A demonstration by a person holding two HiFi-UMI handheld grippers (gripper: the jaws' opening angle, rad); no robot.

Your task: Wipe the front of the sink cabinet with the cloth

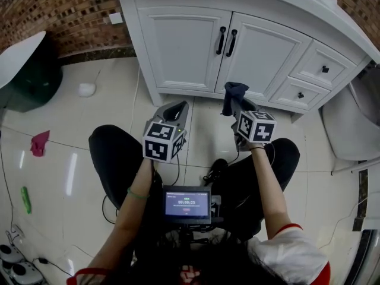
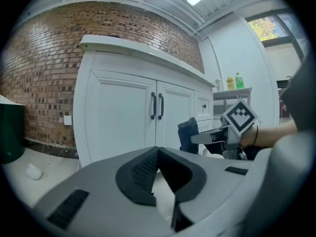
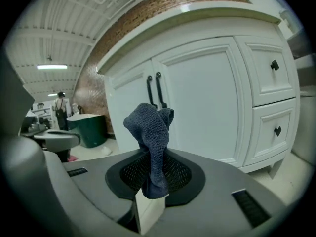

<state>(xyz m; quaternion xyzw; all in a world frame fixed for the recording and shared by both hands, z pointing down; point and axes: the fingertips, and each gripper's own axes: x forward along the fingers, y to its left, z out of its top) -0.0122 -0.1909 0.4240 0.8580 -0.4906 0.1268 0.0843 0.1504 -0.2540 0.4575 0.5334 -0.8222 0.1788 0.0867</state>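
The person sits on the tiled floor [image 1: 196,129] facing the white sink cabinet [image 1: 184,46], which stands at 12 o'clock. The right gripper [image 1: 234,104] is held up at about 1 o'clock, its jaws pinching a dark blue cloth [image 1: 234,92]. In the right gripper view, the cloth [image 3: 150,132] rises from between the jaws in a bunched fold, and its top is level with the two black door handles [image 3: 155,90] behind it. From the left gripper view, the cloth [image 2: 188,135] hangs in front of the cabinet doors without touching them.

The left gripper [image 1: 178,107] points at the cabinet's left door from about 11 o'clock. Its jaws are pressed together at the tips, with nothing between them [image 2: 158,152].

Two drawers [image 1: 323,69] sit at the cabinet's right end, at 2 o'clock. A dark green bin [image 1: 29,82] stands at 10 o'clock against the brick wall [image 1: 71,10]. A pink rag [image 1: 40,142] lies on the floor at 9 o'clock. A small screen [image 1: 187,204] glows near the person's lap at 6 o'clock.
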